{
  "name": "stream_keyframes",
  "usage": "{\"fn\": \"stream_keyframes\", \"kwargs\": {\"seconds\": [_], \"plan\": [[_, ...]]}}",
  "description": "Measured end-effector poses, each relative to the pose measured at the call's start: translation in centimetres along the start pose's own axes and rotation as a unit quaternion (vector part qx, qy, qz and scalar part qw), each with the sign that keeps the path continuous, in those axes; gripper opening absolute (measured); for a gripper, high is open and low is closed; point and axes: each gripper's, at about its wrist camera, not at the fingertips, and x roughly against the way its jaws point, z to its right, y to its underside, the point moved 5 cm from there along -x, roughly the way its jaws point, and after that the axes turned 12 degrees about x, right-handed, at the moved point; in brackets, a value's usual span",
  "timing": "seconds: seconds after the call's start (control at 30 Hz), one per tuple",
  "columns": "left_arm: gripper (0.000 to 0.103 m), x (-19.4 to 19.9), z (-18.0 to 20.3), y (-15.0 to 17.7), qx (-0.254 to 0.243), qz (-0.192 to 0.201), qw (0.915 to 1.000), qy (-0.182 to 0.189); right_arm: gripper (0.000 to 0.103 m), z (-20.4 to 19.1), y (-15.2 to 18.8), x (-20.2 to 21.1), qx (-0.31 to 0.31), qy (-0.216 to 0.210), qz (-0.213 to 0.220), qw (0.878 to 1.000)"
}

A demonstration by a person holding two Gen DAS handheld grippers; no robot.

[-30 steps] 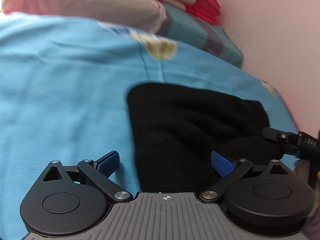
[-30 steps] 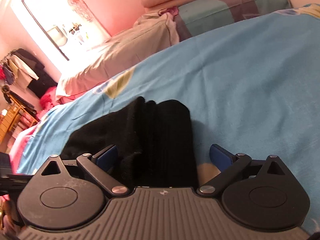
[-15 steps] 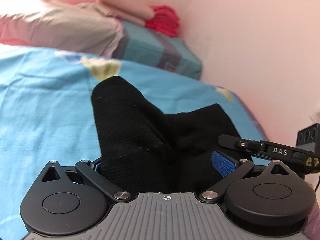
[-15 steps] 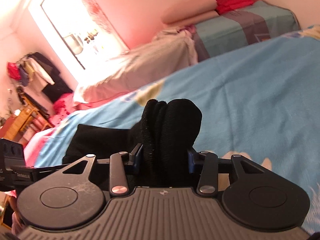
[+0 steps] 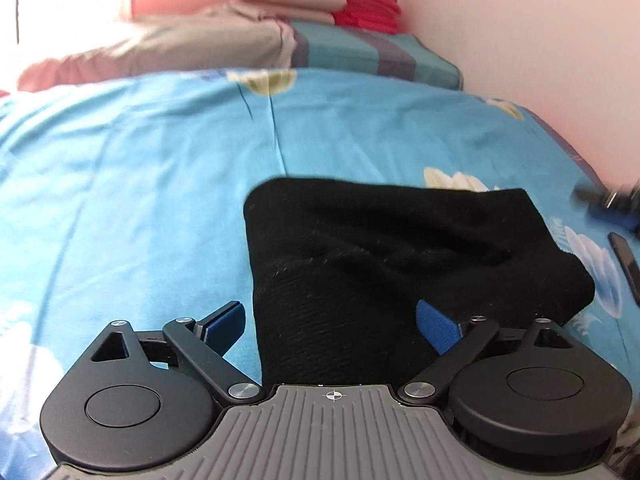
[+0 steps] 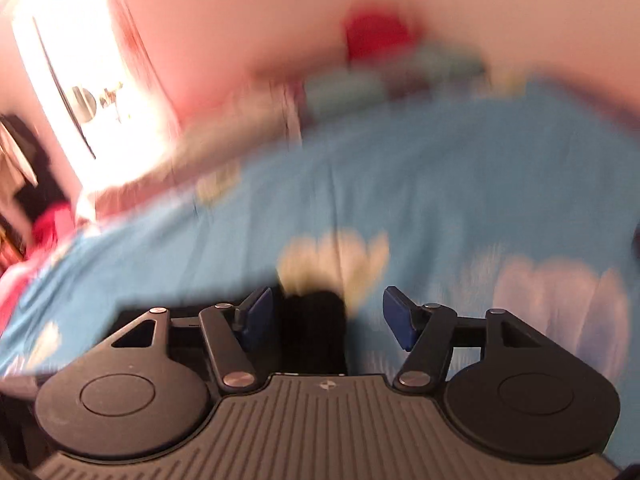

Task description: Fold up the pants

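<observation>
- Left wrist view, far left: the blue bedsheet (image 5: 132, 184) fills this side, wrinkled and sharp enough to read; beyond it a grey-pink pillow (image 5: 168, 52) is soft and washed out by light.
- Left hand-held gripper (image 5: 332, 320): its jaws stand wide apart. The left blue pad (image 5: 224, 322) lies just beside the edge of the cloth over bare sheet; the right pad (image 5: 438, 326) shows in front of black fabric, and whether it touches cannot be told. Nothing is pinched.
- The black pants (image 5: 400, 264) lie folded in a thick bundle on the bed, right of centre, running down between the jaws; the near end is hidden behind the gripper body.
- Behind: a teal striped cushion (image 5: 372, 54) with a red folded cloth (image 5: 370, 8) on top, against the pink wall.
- Far right edge: a dark blurred shape with a blue patch (image 5: 608, 204), cut off by the frame; likely the other gripper, but too smeared to be sure.
- Right wrist view: heavily motion-blurred. The window (image 6: 80, 92) at left is overexposed.
- Right hand-held gripper (image 6: 326, 320): its jaws have just been opening and stand partly apart. A narrow strip of the black pants (image 6: 314, 332) sits between them, clear of both blue pads; its lower part is hidden by the gripper body.
</observation>
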Motion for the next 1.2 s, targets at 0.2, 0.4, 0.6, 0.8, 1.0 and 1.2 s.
{"fn": "stream_keyframes", "kwargs": {"seconds": [0.2, 0.4, 0.6, 0.8, 1.0, 1.2], "plan": [[0.103, -0.5, 1.5, -0.4, -0.024, 0.013, 0.9989, -0.037, 0.063, -5.0, 0.3, -3.3, -0.006, -0.188, -0.035, 0.982], [0.103, -0.8, 1.2, -1.1, -0.011, 0.007, 0.999, -0.043, 0.031, -1.7, 1.3, -5.4, -0.05, -0.087, -0.044, 0.994], [0.103, -1.0, 1.2, -0.9, -0.01, 0.009, 0.9986, -0.051, 0.053, -5.9, 4.4, 0.0, 0.087, -0.07, -0.042, 0.993], [0.103, 0.8, 1.1, -0.5, -0.013, 0.02, 0.9969, -0.075, 0.074, -5.0, 7.9, 2.5, 0.156, 0.008, -0.062, 0.986], [0.103, 4.8, 0.7, 0.8, -0.006, 0.033, 0.9943, -0.101, 0.086, -3.6, 9.7, 3.7, 0.12, 0.029, -0.101, 0.987], [0.103, 6.5, 0.7, 3.6, -0.011, 0.007, 0.9909, -0.134, 0.095, -6.4, 10.5, 5.0, 0.142, 0.002, -0.113, 0.983]]}}
